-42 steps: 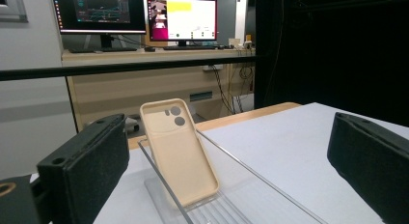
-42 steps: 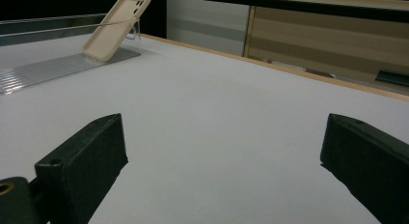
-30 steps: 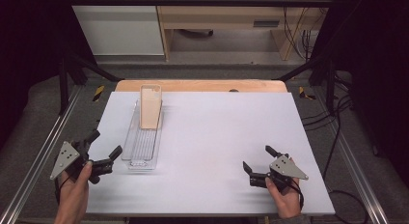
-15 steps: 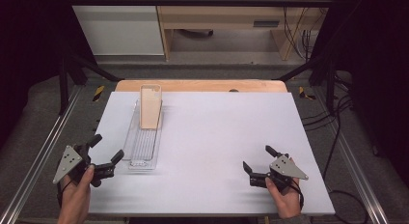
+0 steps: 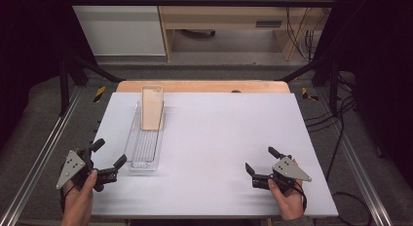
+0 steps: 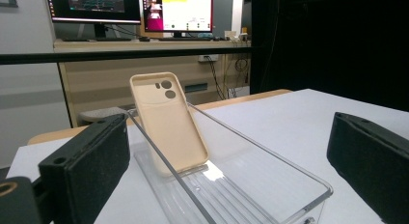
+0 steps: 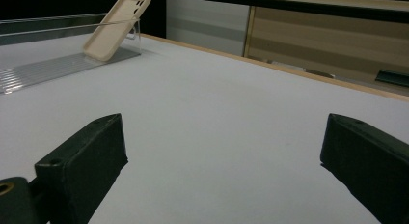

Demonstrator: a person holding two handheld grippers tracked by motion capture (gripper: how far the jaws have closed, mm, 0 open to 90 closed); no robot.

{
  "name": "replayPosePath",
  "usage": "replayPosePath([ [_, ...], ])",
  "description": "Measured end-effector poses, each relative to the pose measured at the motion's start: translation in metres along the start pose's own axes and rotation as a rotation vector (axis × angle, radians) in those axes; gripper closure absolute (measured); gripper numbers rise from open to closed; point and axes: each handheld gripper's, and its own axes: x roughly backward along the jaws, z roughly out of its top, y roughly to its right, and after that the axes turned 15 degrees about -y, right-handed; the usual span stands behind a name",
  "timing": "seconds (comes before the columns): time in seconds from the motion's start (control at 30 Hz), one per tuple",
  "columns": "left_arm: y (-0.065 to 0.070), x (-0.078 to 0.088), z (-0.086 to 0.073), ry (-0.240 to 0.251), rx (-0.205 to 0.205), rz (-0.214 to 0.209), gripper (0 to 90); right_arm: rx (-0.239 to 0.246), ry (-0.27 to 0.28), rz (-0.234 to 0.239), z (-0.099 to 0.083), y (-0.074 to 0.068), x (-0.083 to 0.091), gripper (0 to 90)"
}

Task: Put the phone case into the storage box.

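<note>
Table (image 5: 224, 138): white top across the middle of the high view, wooden edge along its far side.
Tray (image 5: 144, 138): clear plastic, long and narrow, left of centre in the high view; near end close to the bottom edge of the left gripper view, between the two black jaws.
Phone case (image 5: 151, 108): beige, propped on end at the tray's far end, leaning back; upper centre-left of the left gripper view (image 6: 166, 122), upper left corner of the right gripper view (image 7: 117, 25).
Left gripper (image 5: 108, 160): lower left of the high view, jaws wide apart, holding nothing, pointed at the tray's near end.
Change: compared with a second ago, drawn slightly back and down toward the lower left corner; near end of the tray now just beside the jaw tips rather than overlapped.
Right gripper (image 5: 261, 166): lower right of the high view, jaws wide, nothing between them, unmoved over the second, well apart from the tray.
Meaning: probably lining up afresh on the tray or case; nothing grasped yet, case untouched at the far end.
</note>
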Motion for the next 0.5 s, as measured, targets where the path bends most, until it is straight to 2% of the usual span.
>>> replayPosePath([
  [0.5,0.0051,-0.0038,-0.0072,-0.013,-0.007,-0.021,1.3,0.002,0.001,0.000,0.0000,0.0000,0.0001,2.3],
])
